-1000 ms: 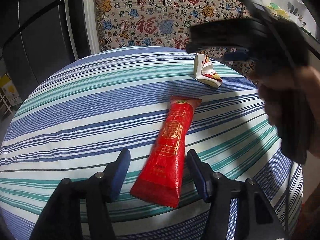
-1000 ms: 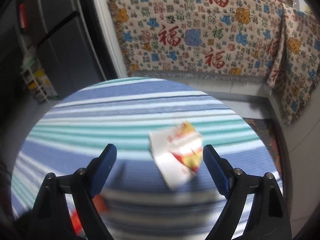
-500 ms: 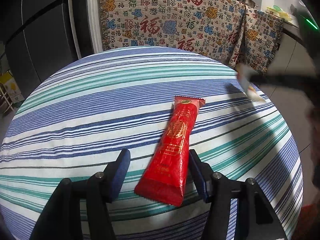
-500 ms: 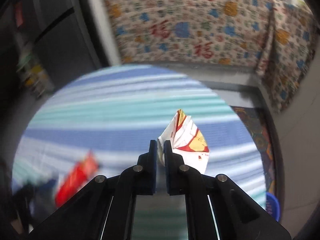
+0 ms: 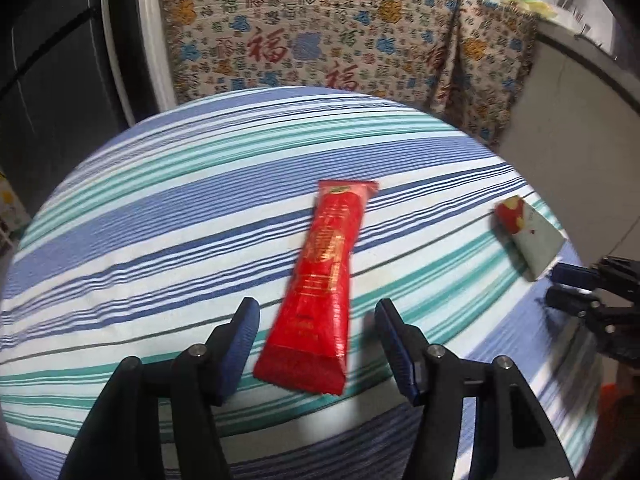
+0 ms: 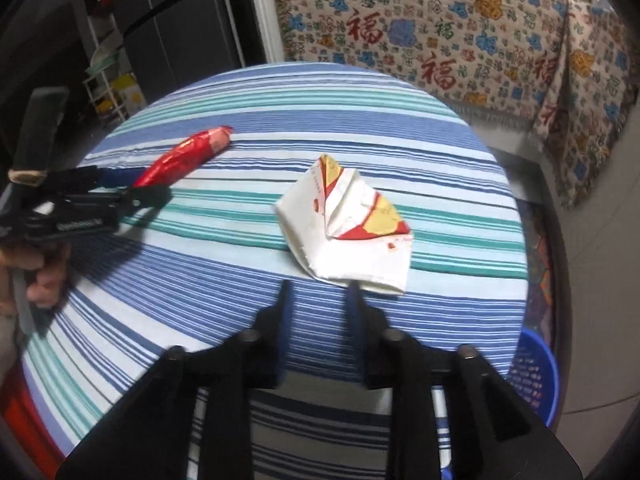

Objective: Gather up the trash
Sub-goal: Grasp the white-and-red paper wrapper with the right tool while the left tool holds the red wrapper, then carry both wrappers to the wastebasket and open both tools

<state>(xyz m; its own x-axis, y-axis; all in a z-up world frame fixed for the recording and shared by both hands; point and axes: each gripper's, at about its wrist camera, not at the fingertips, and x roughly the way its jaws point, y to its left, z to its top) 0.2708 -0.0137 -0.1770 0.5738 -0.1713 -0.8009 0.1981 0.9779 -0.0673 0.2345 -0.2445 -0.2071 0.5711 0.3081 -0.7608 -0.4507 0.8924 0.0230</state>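
Right gripper [image 6: 318, 292] jaws opening; the folded white-and-red paper wrapper [image 6: 348, 228], pinched half a second ago, lies released at twelve o'clock, uncollected.

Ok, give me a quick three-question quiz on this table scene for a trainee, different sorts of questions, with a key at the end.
1. Multiple choice: what lies between the left gripper's jaws?
A) the red wrapper
B) the folded white paper
C) nothing
2. True or false: the blue basket stands on the striped tablecloth.
3. How many pieces of trash show in the right wrist view?

Key:
1. A. The jaws stand apart on either side of it, not pressing it.
2. False. It sits lower down, beside the table.
3. Two: the red wrapper and the folded white paper.
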